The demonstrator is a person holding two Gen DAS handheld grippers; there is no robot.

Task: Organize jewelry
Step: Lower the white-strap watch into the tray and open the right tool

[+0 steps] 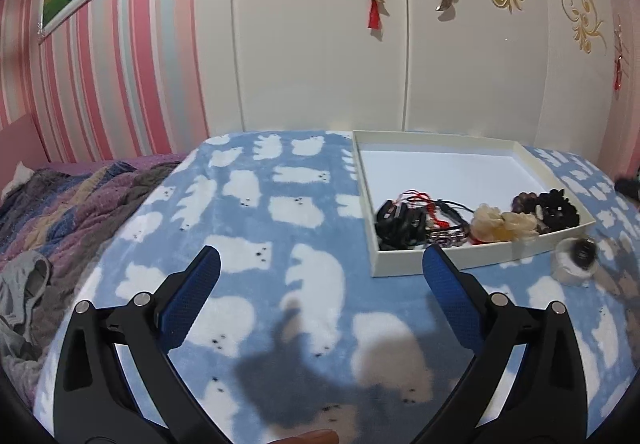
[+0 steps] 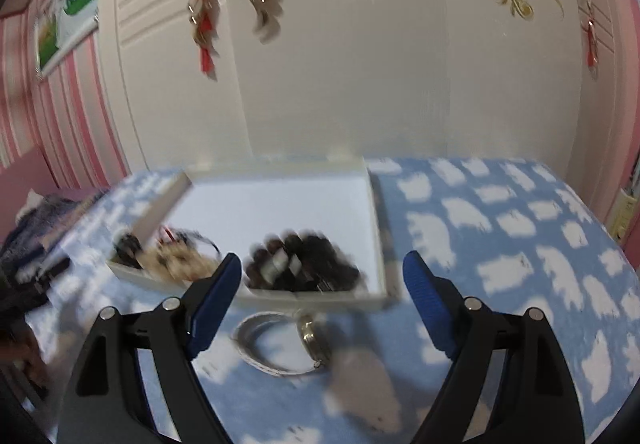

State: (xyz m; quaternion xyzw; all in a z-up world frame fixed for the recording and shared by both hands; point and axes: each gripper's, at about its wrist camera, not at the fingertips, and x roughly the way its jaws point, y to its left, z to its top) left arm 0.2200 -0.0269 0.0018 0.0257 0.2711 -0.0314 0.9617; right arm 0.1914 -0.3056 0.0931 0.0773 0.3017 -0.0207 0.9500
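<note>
Ahead-right of the left gripper (image 1: 320,264), jaws wide w/ nothing between, the white tray (image 1: 440,264) already holds most jewelry: black cords (image 1: 404,220), a cream piece (image 1: 504,222), dark beads (image 1: 560,208). Just below the right gripper (image 2: 322,270), also wide and empty, a watch (image 2: 280,340) lies on the blanket (image 2: 500,244) (still outside). Motion blur hides detail; pieces can't be counted.

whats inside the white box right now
The white box holds dark cords with red thread, a cream fabric piece and dark beads. Its far half is bare. Anything under the pile is hidden.
</note>
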